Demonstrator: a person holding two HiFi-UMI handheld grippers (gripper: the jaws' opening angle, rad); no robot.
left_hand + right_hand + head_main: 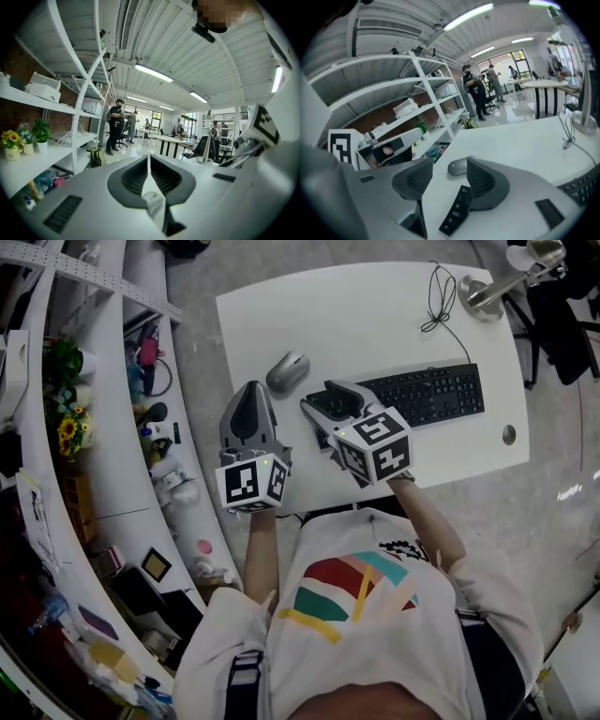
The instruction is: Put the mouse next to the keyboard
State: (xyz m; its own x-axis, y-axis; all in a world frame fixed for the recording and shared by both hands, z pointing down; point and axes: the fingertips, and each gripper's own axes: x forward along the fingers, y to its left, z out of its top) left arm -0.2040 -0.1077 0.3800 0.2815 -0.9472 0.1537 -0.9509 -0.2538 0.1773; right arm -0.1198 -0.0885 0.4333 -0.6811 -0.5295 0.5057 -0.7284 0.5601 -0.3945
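Standing apart with nothing clamped, the jaws of the right gripper (447, 174) are aimed at the mouse (457, 167), which lies just beyond their tips. A black buttoned strip (457, 212) lying between them could be pinched instead if closed too soon. The jaws of the left gripper (149, 161) are pressed together, empty. Only in the head view is the mouse's gap from the keyboard (431, 395) shown.

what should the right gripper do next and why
Probably ease the right gripper forward until its open fingers straddle the mouse: the mouse lies just ahead of them, untouched, and apart from the keyboard.
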